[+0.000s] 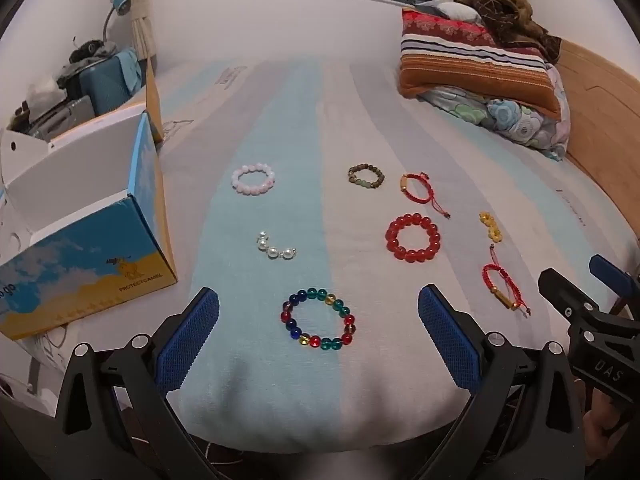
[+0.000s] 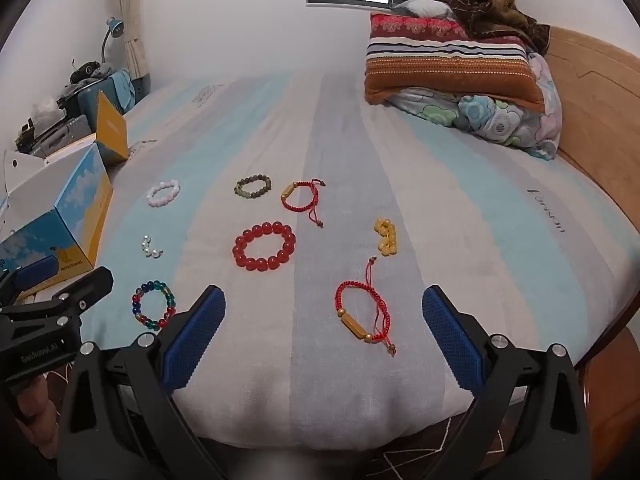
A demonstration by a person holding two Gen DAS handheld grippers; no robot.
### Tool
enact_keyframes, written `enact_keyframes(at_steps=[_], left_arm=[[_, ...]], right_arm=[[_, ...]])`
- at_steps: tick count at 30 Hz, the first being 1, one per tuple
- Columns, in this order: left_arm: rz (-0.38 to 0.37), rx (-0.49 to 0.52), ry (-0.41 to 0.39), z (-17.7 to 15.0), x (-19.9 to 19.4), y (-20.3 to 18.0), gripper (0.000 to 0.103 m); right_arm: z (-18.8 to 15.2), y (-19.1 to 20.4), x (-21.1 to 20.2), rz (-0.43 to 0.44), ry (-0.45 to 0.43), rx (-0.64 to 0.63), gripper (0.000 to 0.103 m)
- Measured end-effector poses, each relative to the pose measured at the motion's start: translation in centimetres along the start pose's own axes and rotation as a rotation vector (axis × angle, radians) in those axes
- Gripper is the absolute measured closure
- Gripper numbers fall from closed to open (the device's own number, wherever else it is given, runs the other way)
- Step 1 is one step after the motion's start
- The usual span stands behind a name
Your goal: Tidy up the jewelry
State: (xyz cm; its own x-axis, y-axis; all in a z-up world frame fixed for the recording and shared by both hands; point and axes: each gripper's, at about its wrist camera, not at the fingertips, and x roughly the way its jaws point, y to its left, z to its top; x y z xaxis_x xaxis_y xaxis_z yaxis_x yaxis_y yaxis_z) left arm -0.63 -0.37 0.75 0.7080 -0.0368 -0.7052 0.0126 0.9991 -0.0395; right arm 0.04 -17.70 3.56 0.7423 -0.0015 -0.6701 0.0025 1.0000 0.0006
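Several bracelets lie on the striped bedsheet. My left gripper (image 1: 319, 304) is open just short of a multicolour bead bracelet (image 1: 319, 322). Beyond it lie a pearl piece (image 1: 275, 247), a pink bead bracelet (image 1: 253, 179), a big red bead bracelet (image 1: 413, 237), an olive bead bracelet (image 1: 366, 177), two red cord bracelets (image 1: 418, 188) (image 1: 502, 286) and a yellow bead piece (image 1: 491, 226). My right gripper (image 2: 324, 306) is open, with a red cord bracelet (image 2: 362, 314) between its fingers' line. The red bead bracelet (image 2: 264, 246) lies ahead of it.
An open blue and yellow cardboard box (image 1: 86, 236) stands at the left on the bed, also in the right wrist view (image 2: 68, 220). Stacked pillows and blankets (image 1: 476, 64) sit at the far right against a wooden headboard (image 2: 592, 120). The bed edge is just below both grippers.
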Motion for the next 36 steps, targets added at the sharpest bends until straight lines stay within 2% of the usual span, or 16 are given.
enact_keyframes(at_steps=[5,36], left_arm=[[0.010,0.030,-0.007,0.2,-0.2,-0.2,0.006],[-0.005,0.026,0.021,-0.3,-0.1,-0.1,0.006]], right_arm=[[-0.2,-0.4,0.2,0.004,0.000,0.007,0.008],[-0.9,-0.1,0.9,0.009,0.018,-0.001,0.008]])
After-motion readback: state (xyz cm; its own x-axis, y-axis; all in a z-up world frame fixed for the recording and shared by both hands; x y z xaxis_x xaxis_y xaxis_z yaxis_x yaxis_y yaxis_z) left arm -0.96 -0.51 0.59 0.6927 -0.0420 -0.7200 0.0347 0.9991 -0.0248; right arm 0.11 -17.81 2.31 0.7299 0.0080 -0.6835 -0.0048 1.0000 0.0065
